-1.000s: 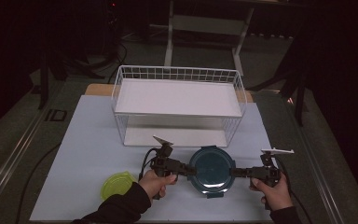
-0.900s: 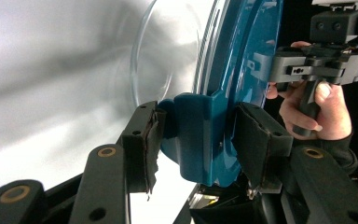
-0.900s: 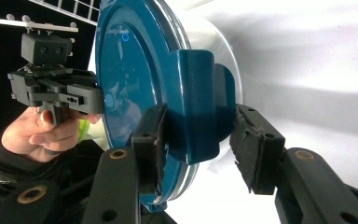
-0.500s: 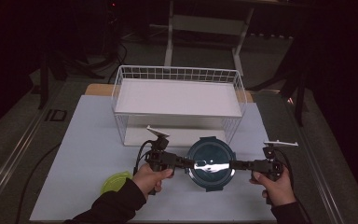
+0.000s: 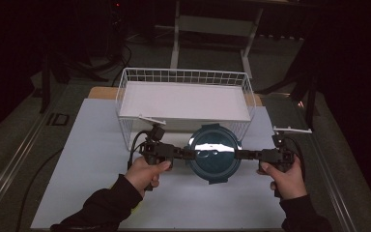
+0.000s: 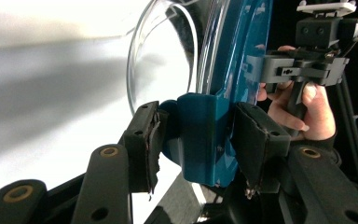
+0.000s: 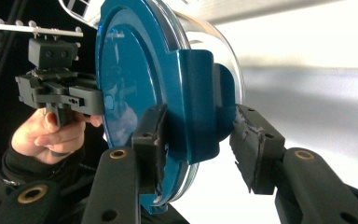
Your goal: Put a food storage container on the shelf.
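Both sets of fingers [image 6: 149, 144] [image 7: 151, 144] clamp opposite latches of the teal-lidded container [image 5: 214, 153], seemingly off the table.

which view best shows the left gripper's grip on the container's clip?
Left gripper view: the left gripper has its pads on either side of the teal clip of the container. High view shows the whole round lid; right gripper view shows the opposite clip.

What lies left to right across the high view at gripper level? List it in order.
Left hand → left gripper → teal-lidded container → right gripper → right hand.
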The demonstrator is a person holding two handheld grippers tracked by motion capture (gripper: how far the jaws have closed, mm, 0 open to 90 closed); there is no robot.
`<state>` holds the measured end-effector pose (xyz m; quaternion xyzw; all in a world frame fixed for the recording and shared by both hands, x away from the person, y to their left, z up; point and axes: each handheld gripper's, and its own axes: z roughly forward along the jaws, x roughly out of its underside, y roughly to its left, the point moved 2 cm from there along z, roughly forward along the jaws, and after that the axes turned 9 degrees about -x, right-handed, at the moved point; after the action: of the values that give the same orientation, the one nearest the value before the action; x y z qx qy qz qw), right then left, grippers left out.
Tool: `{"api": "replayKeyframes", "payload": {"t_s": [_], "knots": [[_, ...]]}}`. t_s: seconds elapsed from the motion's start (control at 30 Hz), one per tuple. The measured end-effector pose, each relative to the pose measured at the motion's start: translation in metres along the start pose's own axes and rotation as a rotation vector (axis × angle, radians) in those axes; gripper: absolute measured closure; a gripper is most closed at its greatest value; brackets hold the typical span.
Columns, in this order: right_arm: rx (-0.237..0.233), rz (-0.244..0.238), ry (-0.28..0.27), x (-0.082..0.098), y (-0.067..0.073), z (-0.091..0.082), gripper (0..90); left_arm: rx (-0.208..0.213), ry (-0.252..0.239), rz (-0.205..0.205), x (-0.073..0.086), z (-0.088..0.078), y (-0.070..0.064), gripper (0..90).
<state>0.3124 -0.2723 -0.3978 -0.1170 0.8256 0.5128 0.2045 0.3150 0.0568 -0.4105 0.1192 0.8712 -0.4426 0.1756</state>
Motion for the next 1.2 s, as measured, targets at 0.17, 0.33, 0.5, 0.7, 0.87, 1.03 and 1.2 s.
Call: {"api": "replayKeyframes", "payload": {"t_s": [0.17, 0.33, 0.5, 0.7, 0.87, 1.03, 1.2], "knots": [[-0.003, -0.022, -0.009, -0.014, 0.013, -0.001, 55.9, 0.006, -0.023, 0.008, -0.010, -0.011, -0.006, 51.9], [-0.010, -0.041, -0.021, -0.036, 0.027, 0.002, 55.9, -0.009, -0.051, 0.021, -0.028, -0.028, -0.012, 51.9], [-0.015, -0.055, -0.025, -0.050, 0.037, 0.006, 55.8, -0.016, -0.065, 0.025, -0.042, -0.040, -0.015, 51.9], [-0.013, -0.077, -0.030, -0.072, 0.050, 0.015, 55.7, -0.034, -0.108, 0.038, -0.063, -0.059, -0.017, 51.8], [-0.022, -0.073, -0.042, -0.091, 0.057, 0.025, 55.6, -0.051, -0.134, 0.050, -0.086, -0.072, -0.016, 51.8], [-0.022, -0.056, -0.040, -0.102, 0.055, 0.033, 55.6, -0.058, -0.150, 0.030, -0.098, -0.074, -0.008, 51.6], [-0.011, -0.043, -0.043, -0.111, 0.050, 0.041, 55.5, -0.055, -0.152, 0.011, -0.106, -0.071, 0.003, 51.3]]}}
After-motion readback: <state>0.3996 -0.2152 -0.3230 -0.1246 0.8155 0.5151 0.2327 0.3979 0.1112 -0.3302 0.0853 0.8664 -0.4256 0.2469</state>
